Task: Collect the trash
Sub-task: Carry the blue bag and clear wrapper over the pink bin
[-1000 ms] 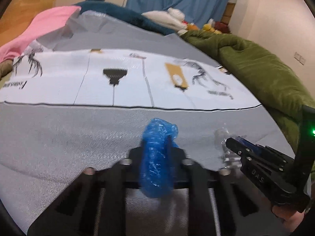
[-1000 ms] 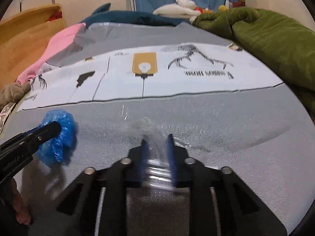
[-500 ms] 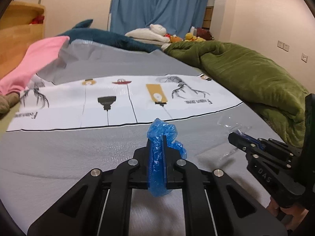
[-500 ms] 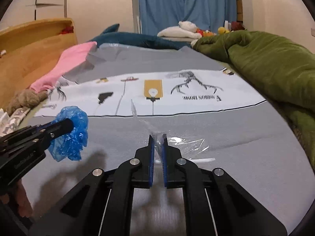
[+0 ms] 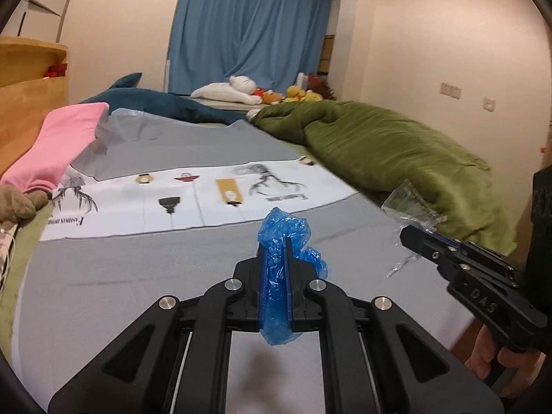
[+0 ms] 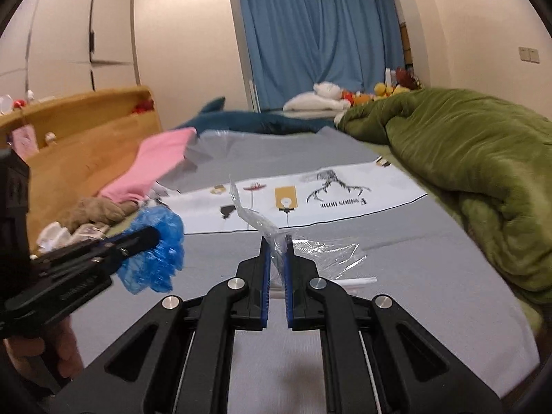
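Both tongs are clamped on trash: left gripper [image 5: 276, 272] pinches a blue plastic bag [image 5: 288, 238], right gripper [image 6: 276, 262] a clear wrapper [image 6: 272, 238]. The thin, slippery film could slide free mid-carry.

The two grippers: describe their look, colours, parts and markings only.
Both the left gripper and the right gripper are matte black linkage frames with silver round pivot bolts and blue finger pads. Raised letters "DAS" mark the right one's side. Bare hands grip them; no cables visible.
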### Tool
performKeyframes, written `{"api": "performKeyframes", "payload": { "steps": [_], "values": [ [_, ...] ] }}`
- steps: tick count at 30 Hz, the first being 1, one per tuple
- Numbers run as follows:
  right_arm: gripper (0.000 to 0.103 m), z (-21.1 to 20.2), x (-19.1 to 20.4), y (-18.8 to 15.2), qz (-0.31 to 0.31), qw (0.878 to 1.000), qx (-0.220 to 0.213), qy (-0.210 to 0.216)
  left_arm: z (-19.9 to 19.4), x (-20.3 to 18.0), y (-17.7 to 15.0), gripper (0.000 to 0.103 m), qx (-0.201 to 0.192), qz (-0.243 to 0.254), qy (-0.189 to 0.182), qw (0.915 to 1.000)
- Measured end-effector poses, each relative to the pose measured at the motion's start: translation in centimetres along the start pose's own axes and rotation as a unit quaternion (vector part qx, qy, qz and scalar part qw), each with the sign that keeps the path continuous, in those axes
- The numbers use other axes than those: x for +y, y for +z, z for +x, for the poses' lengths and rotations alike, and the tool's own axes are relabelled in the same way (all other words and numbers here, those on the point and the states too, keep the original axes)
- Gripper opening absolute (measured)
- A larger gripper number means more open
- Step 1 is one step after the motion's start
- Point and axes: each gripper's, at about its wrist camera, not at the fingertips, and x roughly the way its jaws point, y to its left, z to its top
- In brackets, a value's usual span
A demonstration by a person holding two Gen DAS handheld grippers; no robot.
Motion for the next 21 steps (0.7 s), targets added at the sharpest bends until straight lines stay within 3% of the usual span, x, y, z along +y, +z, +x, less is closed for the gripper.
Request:
{"api": "performKeyframes", "payload": {
  "steps": [13, 21],
  "values": [
    [0.007, -17.5, -0.9, -5.8, 0.017, 0.999, -0.014, -0.027, -12.3, -10.0, -5.6, 0.008, -0.029, 0.048, -0.054, 0.9970],
    [0.007, -23.5, -3.8, -11.2, 0.032, 0.996, 0.002, -0.082, -14.9, -14.4, -9.7, 0.008, -0.010, 0.056, -0.086, 0.9947]
  ]
}}
